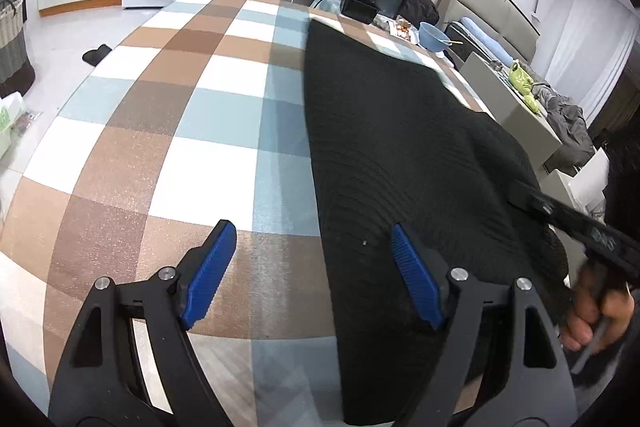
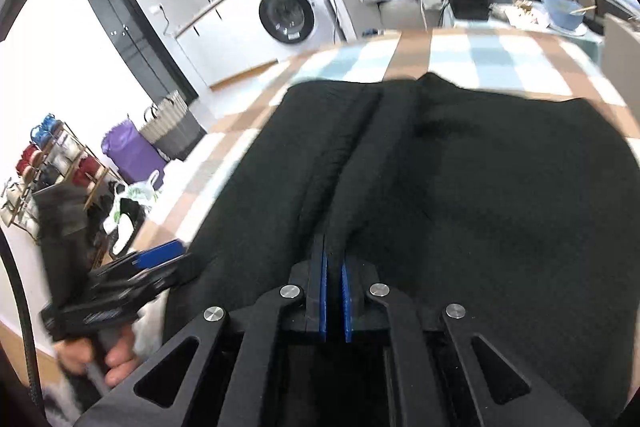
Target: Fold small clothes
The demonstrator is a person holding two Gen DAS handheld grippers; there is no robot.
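On the checked tablecloth (image 1: 168,115) a black knitted garment (image 1: 392,155) is lying spread over the right half of the table, its long straight edge running away from the camera. The left gripper (image 1: 312,275) is hovering with its jaws standing wide — one blue pad (image 1: 208,275) over bare cloth of the table, the other blue pad (image 1: 416,279) over the garment's near left part, nothing clamped between them; whether they are touching the surface I cannot tell. The right gripper (image 2: 335,291) is clenched on a raised ridge of the garment (image 2: 460,187), the fabric pulling up into a fold that is running forward from its pads.

The left wrist view is showing the right gripper (image 1: 576,223) from the side, reaching in at the garment's right edge, with the person's hand (image 1: 600,311) on its handle. The right wrist view is showing the left gripper (image 2: 160,259) at the garment's left edge — blurred — plus a washing machine (image 2: 292,15), a purple bag (image 2: 132,155) and a shoe rack (image 2: 52,171) on the floor side
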